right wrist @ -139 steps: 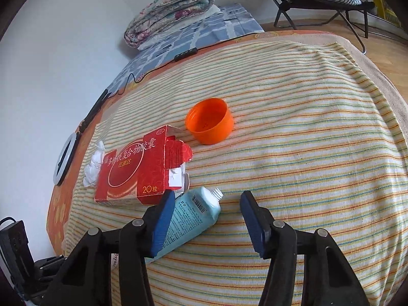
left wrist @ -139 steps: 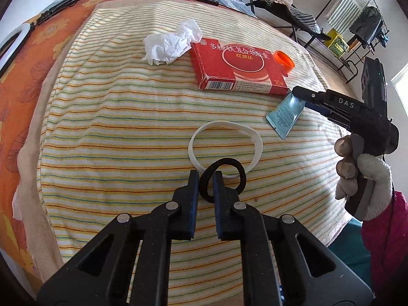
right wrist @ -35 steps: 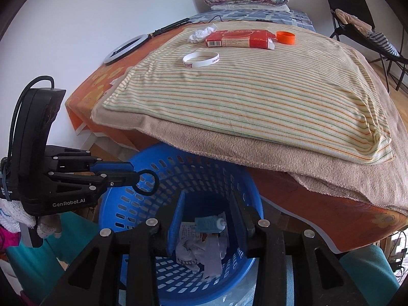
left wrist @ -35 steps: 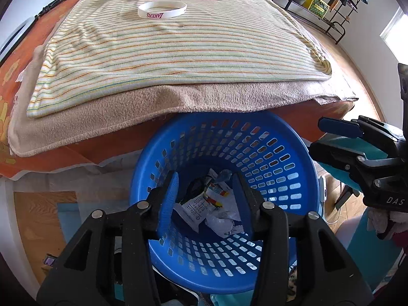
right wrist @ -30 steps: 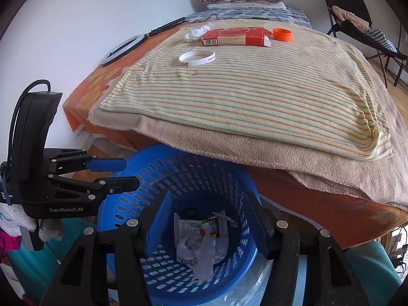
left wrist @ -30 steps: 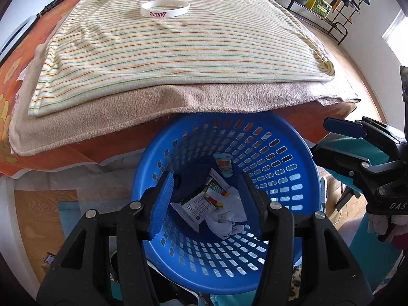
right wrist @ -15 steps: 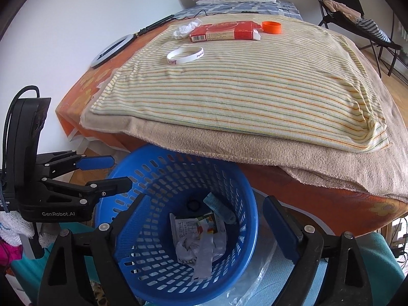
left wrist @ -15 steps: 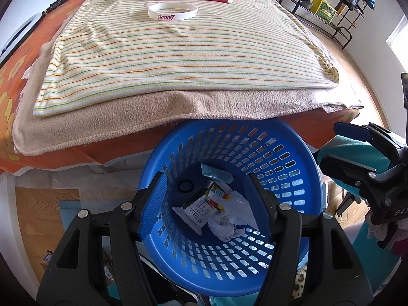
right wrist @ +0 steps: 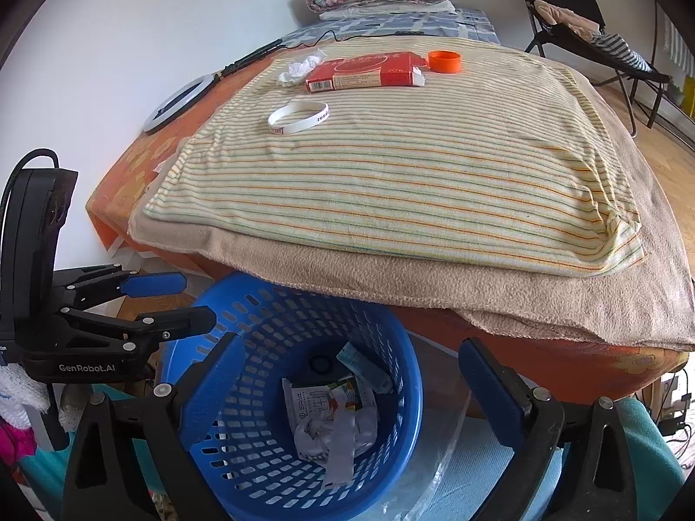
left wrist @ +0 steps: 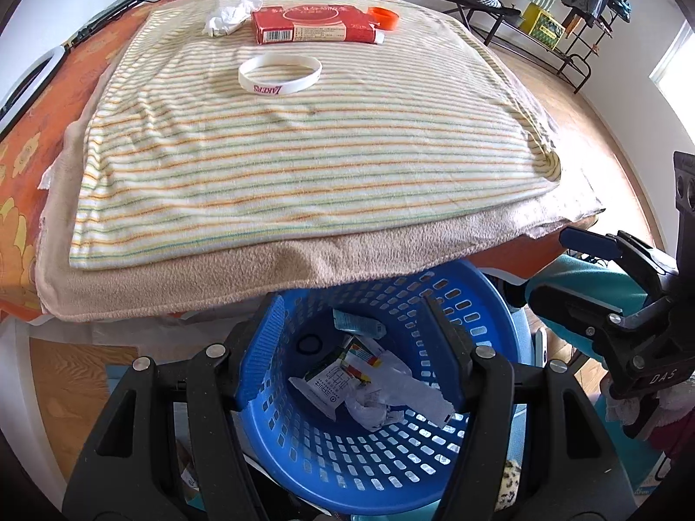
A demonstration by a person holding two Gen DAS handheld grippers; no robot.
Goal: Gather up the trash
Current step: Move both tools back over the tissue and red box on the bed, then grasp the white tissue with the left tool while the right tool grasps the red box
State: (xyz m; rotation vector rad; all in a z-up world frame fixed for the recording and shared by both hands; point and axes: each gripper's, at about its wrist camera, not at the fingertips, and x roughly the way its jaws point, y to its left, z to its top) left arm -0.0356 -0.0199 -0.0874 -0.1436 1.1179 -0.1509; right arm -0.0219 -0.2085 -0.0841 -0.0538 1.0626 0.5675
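Trash — wristband (left wrist: 280, 74), box (left wrist: 313, 25), tissue (left wrist: 230, 14) — lay far up the bed as both grippers (left wrist: 347, 338) (right wrist: 347, 386) hung open, empty, over the basket (right wrist: 404, 425).

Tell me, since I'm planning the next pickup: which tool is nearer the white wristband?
Left, narrowly. Both tools hang open over the blue basket, off the bed edge; the left tool sits on the side of the white wristband, the right tool further right.
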